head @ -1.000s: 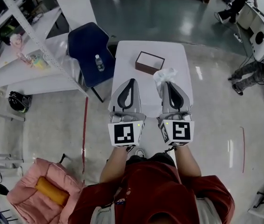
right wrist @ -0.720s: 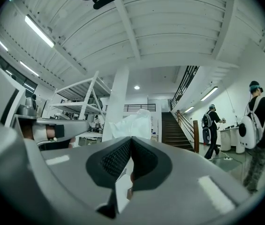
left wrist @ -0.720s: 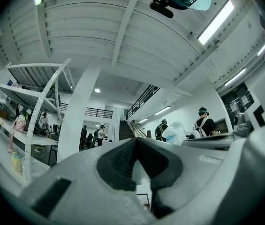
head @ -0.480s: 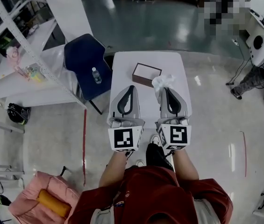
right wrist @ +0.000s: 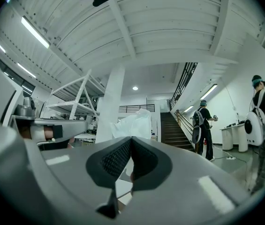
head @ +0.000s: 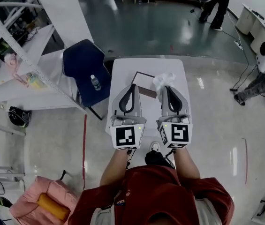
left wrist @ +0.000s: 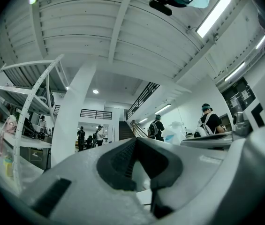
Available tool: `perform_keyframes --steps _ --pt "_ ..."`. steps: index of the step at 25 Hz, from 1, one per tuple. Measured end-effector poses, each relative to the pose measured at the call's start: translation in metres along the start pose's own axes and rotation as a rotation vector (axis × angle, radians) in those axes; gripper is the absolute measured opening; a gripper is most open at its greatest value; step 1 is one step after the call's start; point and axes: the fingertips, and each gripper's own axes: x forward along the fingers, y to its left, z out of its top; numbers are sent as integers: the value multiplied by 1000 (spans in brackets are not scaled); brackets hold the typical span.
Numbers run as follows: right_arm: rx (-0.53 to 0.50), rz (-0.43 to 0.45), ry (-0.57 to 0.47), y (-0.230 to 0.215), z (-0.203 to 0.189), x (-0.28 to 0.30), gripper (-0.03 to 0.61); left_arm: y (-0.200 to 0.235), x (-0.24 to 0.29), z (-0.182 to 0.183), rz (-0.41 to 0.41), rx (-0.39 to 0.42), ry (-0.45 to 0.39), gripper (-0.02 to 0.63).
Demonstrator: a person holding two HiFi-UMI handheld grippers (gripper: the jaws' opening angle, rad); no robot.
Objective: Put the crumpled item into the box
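Note:
A crumpled white item (head: 164, 79) sticks out of the tip of my right gripper (head: 166, 87), which is shut on it above the white table (head: 123, 69). In the right gripper view the same white wad (right wrist: 133, 122) rises just beyond the closed jaws. A brown box (head: 147, 84) with a white inside lies on the table, just left of the wad. My left gripper (head: 133, 86) is shut and holds nothing; its tip covers the box's left corner. In the left gripper view its jaws meet at the tip (left wrist: 135, 140).
A blue chair (head: 83, 67) with a water bottle (head: 94, 82) on it stands against the table's left side. White shelving (head: 24, 46) fills the far left. A pink bag (head: 43, 203) lies on the floor behind me. A person (head: 216, 3) stands far back right.
Both grippers have come forward over the table toward the box. The crumpled item, still in the right gripper, now hangs right beside the box, and the left tip overlaps the box.

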Motion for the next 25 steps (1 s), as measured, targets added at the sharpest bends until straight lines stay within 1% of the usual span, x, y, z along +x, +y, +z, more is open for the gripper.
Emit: perform_keyframes --steps 2,5,11,14,19,22,25 --pt "5 5 1 -11 -3 12 3 -2 16 -1 11 -8 -14 3" --pt "13 15 3 -30 -9 29 3 -6 38 -14 12 26 13 3" --pt "29 35 10 -62 -16 61 3 -13 80 -23 28 34 26 3" --pt "33 49 11 -75 -18 76 2 -13 98 -25 50 40 20 2" --pt "39 70 8 -97 -24 101 3 -17 132 -32 62 61 7 3" --pt "41 87 4 -106 -26 116 3 -19 150 -30 80 44 -19 3" --pt "44 101 5 -114 -29 131 3 -18 166 -37 80 66 -2 3"
